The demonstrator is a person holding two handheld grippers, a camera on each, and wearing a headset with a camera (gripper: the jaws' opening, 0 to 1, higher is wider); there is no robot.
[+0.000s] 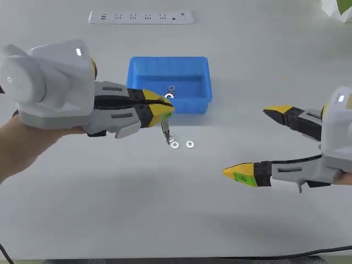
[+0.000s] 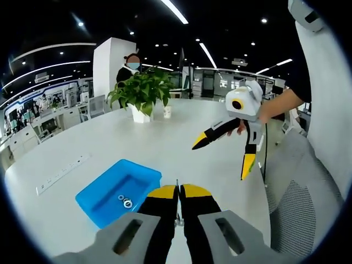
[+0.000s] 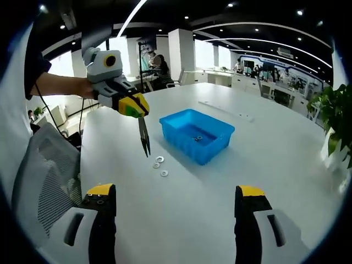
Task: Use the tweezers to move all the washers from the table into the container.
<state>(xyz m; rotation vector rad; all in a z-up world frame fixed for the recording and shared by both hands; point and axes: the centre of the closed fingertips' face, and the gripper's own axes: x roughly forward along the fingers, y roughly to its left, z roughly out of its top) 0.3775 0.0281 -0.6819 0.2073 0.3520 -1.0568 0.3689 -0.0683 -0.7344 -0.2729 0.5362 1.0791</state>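
— Where are the washers (image 1: 190, 144)?
— Mid-surface (image 1: 110, 209), just before the blue container (image 1: 137, 82); more lie inside it.
— And the tongs?
— The left tongs (image 1: 165, 110) clamp the tweezers (image 1: 165, 131), tips by a washer; the right tongs (image 1: 243, 142) gape wide, empty.

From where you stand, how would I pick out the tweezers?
Find the blue container on the white table. Just in front of it, the left tongs grip the tweezers, pointing down at the washers. They are a thin dark sliver, unlike the chunky yellow tips and flat silver rings.
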